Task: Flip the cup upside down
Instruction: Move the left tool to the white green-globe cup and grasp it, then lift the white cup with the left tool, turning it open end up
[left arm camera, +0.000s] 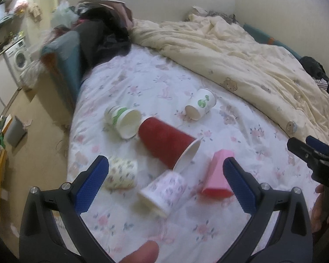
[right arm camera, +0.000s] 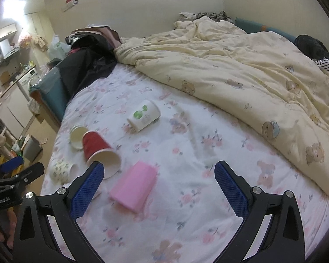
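Both my claws are spread wide, empty: left gripper point(left arm camera: 165, 189) hovers over the lilac-print paper cup point(left arm camera: 163, 191), lying on its side on the bed sheet point(left arm camera: 142, 83). Looks featherlight and crushable, so I'd pinch mid-wall gently. Pink cup point(right arm camera: 133, 187) sits at 10 o'clock off the right gripper point(right arm camera: 159, 188), red cup point(left arm camera: 165, 141) beyond.

Floral bed sheet point(right arm camera: 164, 219), cream teddy-bear duvet point(right arm camera: 241, 70) bunched along far side. Dark clothes pile point(left arm camera: 103, 37) at bed's far-left corner. Washing machine point(left arm camera: 19, 58) by left wall, grey bin point(left arm camera: 15, 131) on floor.
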Motion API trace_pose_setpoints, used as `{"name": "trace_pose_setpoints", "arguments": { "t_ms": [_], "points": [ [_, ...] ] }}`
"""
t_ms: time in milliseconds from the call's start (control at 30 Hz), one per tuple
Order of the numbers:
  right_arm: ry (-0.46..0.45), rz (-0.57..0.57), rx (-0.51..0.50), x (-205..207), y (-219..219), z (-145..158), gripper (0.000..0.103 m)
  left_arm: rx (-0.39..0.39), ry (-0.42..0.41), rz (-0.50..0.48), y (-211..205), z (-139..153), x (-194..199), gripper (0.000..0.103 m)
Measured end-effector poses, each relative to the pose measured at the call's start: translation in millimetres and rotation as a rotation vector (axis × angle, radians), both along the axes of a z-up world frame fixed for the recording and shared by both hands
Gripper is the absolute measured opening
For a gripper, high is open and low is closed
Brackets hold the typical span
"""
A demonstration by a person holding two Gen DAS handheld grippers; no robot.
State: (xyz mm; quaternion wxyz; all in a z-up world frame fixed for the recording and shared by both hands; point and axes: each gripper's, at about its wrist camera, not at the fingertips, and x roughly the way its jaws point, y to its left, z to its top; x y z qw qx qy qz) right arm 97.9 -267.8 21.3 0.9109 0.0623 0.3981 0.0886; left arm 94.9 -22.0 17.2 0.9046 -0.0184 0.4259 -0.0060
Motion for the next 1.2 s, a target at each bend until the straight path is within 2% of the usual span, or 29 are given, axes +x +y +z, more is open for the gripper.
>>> {"name": "trace_pose_setpoints", "arguments": {
  "t_ms": [333,500,633,667,800,867,1000,1067,1100,1167,1200],
  "points": [
    [0.026,-0.05,-0.011,62,-19,-24,0.103,-0.003,0.051,-0.067,-30,-23,85,0.103],
    [0.062,-0.087,0.019,86,-32,-39,0.103,0.028,0.174,-0.155,-50,-49,139,0.102],
    [0.081,-0.118,0.023,102,-41,-47,0.103,0.041,0.339,-0.235,-70,-78,180,0.102],
    [0.08,-0.129,0.027,105,-44,-48,0.103,0.062,0.367,-0.257,-77,-84,190,0.098],
    [0.091,-0.16,0.035,113,-55,-52,0.103,0.089,0.435,-0.319,-98,-100,221,0.097],
    [0.093,-0.16,0.034,113,-57,-53,0.103,0.105,0.475,-0.337,-105,-111,238,0.09],
    [0.103,-0.169,0.036,117,-59,-55,0.103,0.18,0.509,-0.374,-120,-130,259,0.088],
    [0.101,-0.176,0.02,117,-57,-56,0.103,0.224,0.506,-0.398,-126,-137,263,0.073],
    [0.102,-0.171,0.015,118,-56,-57,0.103,0.236,0.505,-0.405,-128,-138,264,0.071],
    [0.107,-0.169,0.008,118,-56,-59,0.103,0.248,0.503,-0.42,-132,-140,264,0.057],
    [0.109,-0.169,0.01,117,-56,-59,0.103,0.25,0.505,-0.426,-134,-141,263,0.054]
  ]
}}
